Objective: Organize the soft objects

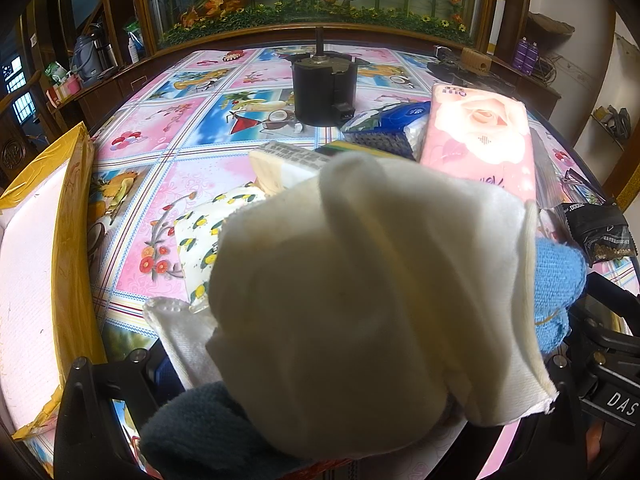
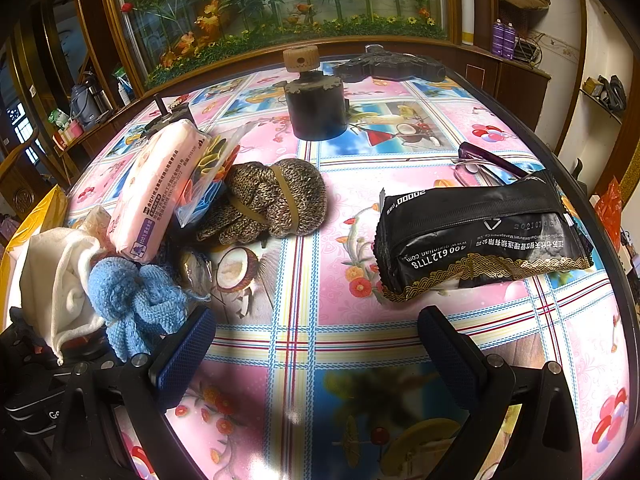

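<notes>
The left gripper [image 1: 320, 420] is pinching the white cloth [image 1: 360, 280] above the tabletop's near-left edge, beside the yellow box [image 1: 72, 208], probably its destination; the right gripper [image 2: 316, 344] is hovering spread, seemingly needing the brown knit bundle [image 2: 268, 200] next

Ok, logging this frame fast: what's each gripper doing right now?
Left gripper: shut on the white cloth.
Right gripper: open, holding nothing, above the table.
</notes>
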Tool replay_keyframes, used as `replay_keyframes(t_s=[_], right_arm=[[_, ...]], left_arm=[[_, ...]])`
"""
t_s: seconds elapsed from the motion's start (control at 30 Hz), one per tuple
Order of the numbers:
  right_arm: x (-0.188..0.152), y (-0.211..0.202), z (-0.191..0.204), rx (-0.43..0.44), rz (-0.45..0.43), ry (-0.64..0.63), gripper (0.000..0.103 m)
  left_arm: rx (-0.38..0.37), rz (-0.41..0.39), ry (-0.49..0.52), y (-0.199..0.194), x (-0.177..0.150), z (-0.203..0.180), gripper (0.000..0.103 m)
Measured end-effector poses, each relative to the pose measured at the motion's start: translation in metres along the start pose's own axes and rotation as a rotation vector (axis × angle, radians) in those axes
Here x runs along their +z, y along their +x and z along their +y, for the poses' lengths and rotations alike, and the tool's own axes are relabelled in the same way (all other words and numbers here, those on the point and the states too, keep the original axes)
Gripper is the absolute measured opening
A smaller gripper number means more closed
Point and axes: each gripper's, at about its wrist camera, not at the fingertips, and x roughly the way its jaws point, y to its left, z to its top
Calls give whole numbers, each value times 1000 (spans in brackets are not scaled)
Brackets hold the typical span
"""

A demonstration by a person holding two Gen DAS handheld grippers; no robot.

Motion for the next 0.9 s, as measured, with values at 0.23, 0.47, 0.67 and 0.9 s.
replay_keyframes(t_s=[0.23, 0.47, 0.67, 0.9], right_arm=[[-1, -5, 1, 71, 6, -7, 102], [-6, -37, -17, 197, -31, -35, 102], [28, -68, -72, 121, -138, 42, 102], [57, -32, -120, 55, -106, 179, 102]], left_arm=[[-67, 50, 86, -3, -3, 12, 103], [-196, 17, 134, -30, -24, 22, 103], [-259, 19, 84, -30, -24, 31, 103], [-299, -11, 59, -36, -26, 35, 103]])
